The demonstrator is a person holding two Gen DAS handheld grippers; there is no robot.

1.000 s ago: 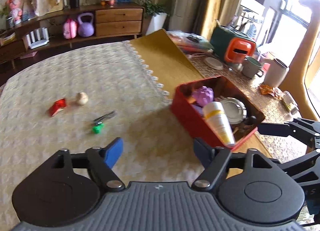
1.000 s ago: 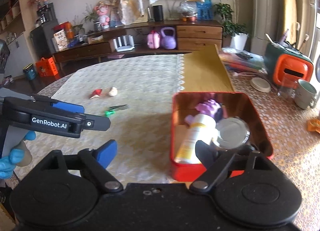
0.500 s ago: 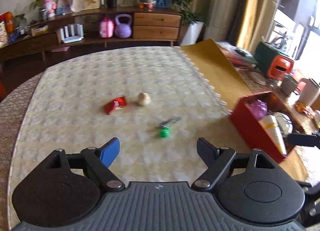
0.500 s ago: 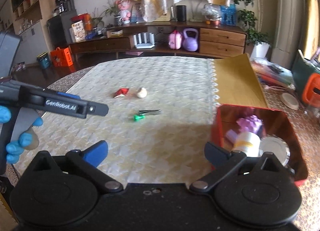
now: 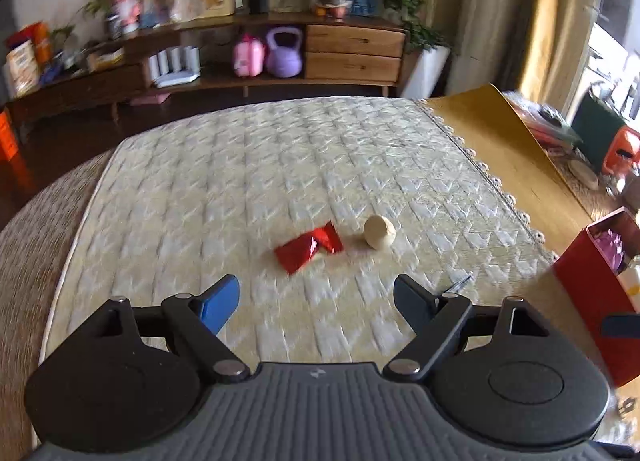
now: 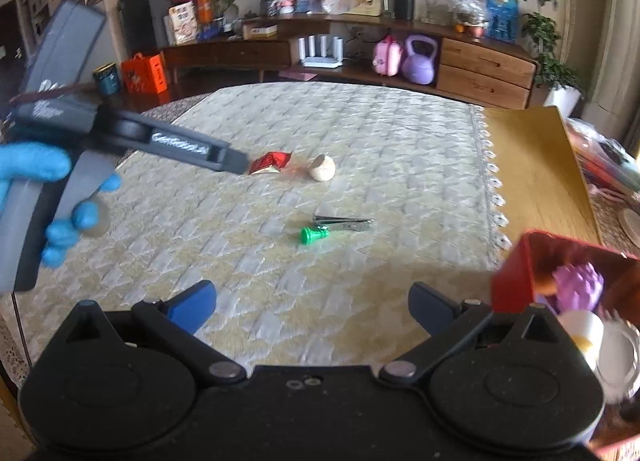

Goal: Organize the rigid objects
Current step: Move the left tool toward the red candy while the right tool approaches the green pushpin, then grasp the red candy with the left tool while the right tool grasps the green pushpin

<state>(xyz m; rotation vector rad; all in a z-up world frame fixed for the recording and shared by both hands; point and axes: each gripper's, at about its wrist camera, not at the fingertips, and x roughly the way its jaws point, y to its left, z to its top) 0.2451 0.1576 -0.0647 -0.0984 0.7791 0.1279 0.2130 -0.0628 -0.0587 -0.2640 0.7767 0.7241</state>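
Both grippers empty, fingers apart. Left gripper (image 5: 316, 293): red wrapper (image 5: 309, 247) and beige ball (image 5: 379, 232) just ahead. Right gripper (image 6: 312, 301): nail clipper (image 6: 344, 223) and green piece (image 6: 314, 236) ahead, loose. Red box (image 6: 516, 281), beside its right finger, already holds several items. Four left.

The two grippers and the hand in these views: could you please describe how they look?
Each gripper, left and right, has a black ribbed body, two round black discs, black link arms with silver pivot pins and blue fingertips. Seen from the right wrist, the left one has a grey handle with white lettering along its arm, and the hand wears a blue glove.
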